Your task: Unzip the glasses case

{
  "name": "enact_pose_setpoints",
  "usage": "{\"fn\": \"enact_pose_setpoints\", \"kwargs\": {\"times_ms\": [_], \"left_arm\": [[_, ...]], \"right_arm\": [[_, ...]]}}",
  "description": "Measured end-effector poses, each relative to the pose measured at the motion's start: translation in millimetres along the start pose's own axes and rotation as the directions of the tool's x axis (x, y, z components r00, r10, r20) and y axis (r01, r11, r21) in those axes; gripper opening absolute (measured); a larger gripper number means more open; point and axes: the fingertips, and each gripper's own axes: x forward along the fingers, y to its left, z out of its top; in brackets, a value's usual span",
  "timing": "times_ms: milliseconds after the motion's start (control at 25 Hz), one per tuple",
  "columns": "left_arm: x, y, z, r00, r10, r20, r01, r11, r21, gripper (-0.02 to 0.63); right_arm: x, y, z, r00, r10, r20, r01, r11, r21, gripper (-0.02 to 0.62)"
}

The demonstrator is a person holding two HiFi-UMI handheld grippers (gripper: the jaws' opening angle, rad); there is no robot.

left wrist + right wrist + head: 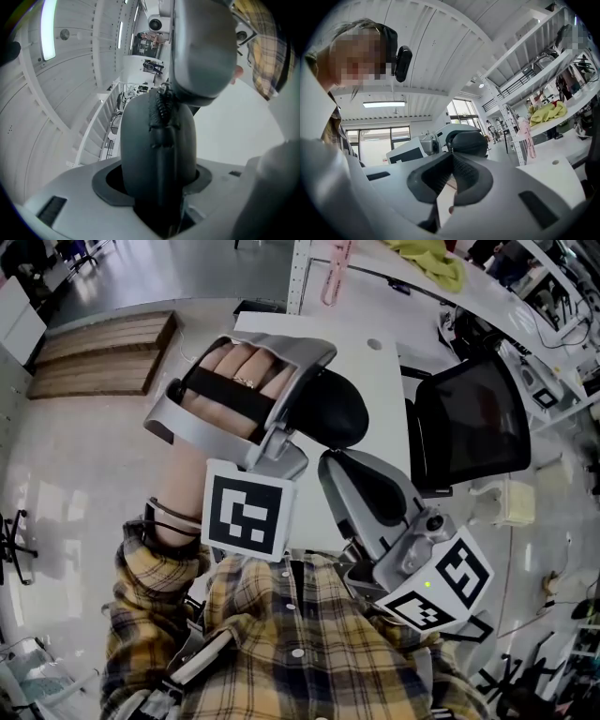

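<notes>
Both raised at chest: left gripper (309, 401) clamps glasses case (339, 414); right gripper (343, 474), jaws pressed together, near zipper (161, 105).

Glasses case (159, 140) is sitting between the jaws of the left gripper (159, 206), its far end sticking out ahead of them and its zipper seam facing back along the gripper. Right gripper (336, 467) is sitting close to the case's far end, pointing at it from the opposite side. Both are hanging above the surface (375, 381). Chair (469, 418) is standing to the right of the right gripper, beside the surface. Wooden platform (103, 352) is lying on the floor (75, 474), well left of the left gripper. Cloth (431, 263) is lying on a shelf (487, 287) far ahead of both.
</notes>
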Motion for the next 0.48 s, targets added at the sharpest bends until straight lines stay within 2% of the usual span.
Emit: {"fn": "enact_pose_setpoints", "kwargs": {"times_ms": [480], "left_arm": [[-5, -17, 13, 0.988, -0.057, 0.144, 0.073, 0.992, -0.106, 0.252]], "right_arm": [[-18, -7, -1, 0.996, -0.006, -0.092, 0.003, 0.999, -0.033, -0.002]]}}
